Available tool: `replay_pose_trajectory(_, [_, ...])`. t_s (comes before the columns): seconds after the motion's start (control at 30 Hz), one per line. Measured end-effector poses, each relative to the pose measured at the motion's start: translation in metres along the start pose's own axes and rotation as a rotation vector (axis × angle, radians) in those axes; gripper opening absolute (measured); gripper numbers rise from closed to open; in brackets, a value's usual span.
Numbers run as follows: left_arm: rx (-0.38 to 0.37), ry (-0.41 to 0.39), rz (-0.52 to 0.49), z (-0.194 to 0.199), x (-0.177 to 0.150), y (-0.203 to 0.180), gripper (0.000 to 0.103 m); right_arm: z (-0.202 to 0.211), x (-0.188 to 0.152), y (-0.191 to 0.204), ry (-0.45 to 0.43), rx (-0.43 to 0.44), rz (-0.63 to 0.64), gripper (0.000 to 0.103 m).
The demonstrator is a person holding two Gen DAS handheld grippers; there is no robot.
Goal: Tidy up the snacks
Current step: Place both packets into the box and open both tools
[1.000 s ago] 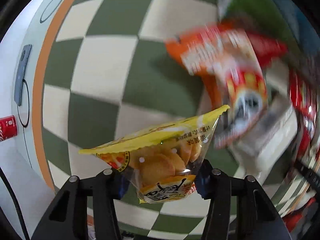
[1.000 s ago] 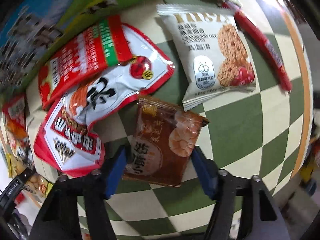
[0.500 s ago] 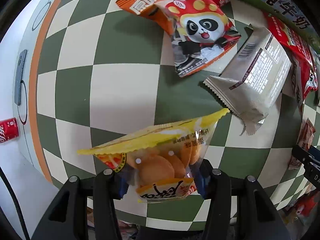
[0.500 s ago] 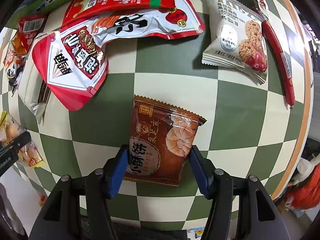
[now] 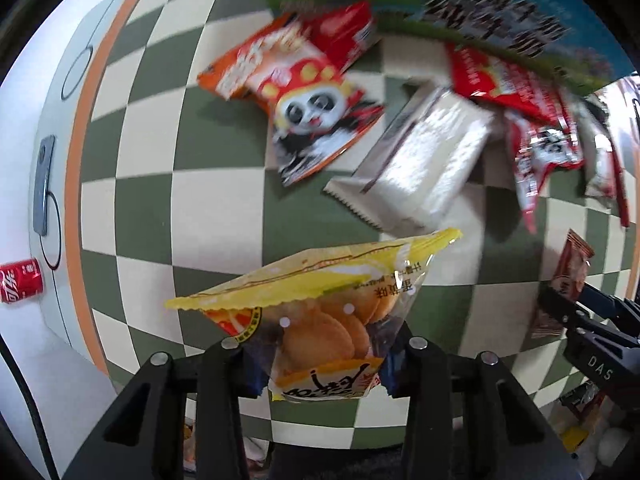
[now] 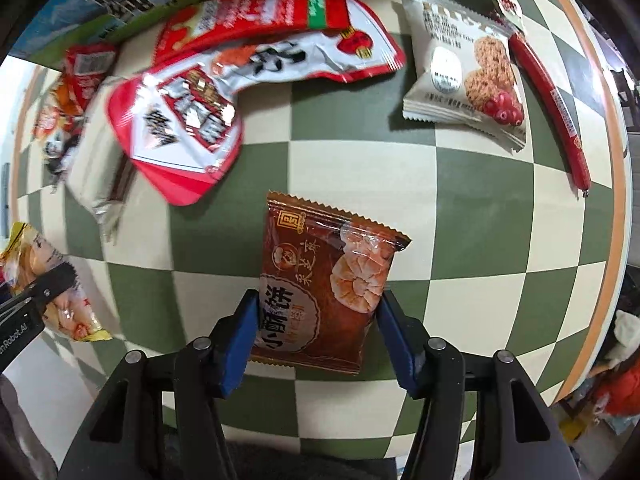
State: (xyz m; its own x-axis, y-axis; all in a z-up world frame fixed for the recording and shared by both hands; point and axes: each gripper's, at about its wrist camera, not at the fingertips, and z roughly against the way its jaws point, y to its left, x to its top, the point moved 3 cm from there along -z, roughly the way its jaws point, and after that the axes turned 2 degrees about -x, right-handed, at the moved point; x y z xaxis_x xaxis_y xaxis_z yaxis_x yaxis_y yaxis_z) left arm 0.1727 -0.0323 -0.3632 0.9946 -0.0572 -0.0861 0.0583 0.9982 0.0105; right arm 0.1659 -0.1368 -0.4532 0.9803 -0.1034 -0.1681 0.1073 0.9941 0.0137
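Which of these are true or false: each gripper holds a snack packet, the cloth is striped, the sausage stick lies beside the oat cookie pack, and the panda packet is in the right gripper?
1. Each gripper holds a packet. True: the left gripper is closing on the yellow packet, the right gripper on the brown packet.
2. The cloth is striped. False: it is green and cream checks.
3. The sausage stick lies beside the oat cookie pack. True.
4. The panda packet is in the right gripper. False: it lies on the cloth.
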Motion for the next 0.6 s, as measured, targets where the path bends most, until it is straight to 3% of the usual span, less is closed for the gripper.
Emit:
replay_pose_trajectory(0.13, [-0.037, -0.048, -0.022, 0.038, 0.01, -0.023, 0.038, 0.029, 0.008, 0.002, -0.036, 0.051, 0.016, 0.061])
replay_pose_trajectory(0.27, [-0.111, -0.141, -0.058, 0.103, 0.024, -0.047, 0.038, 0.075, 0.01, 0.002, -0.093, 0.122, 0.044, 0.061])
replay_pose_trajectory(0.4, [-0.185, -0.242, -0.084, 0.183, 0.048, -0.026, 0.038, 0.148, 0.027, -0.003, -0.189, 0.232, 0.066, 0.061])
replay_pose_trajectory(0.53, [-0.241, -0.267, -0.098, 0.222, 0.1, -0.013, 0.038, 0.22, 0.066, -0.003, -0.298, 0.313, 0.086, 0.061])
replay_pose_trajectory(0.6, [-0.244, -0.258, -0.099, 0.224, 0.132, -0.01, 0.038, 0.241, 0.092, 0.007, -0.342, 0.319, 0.104, 0.061])
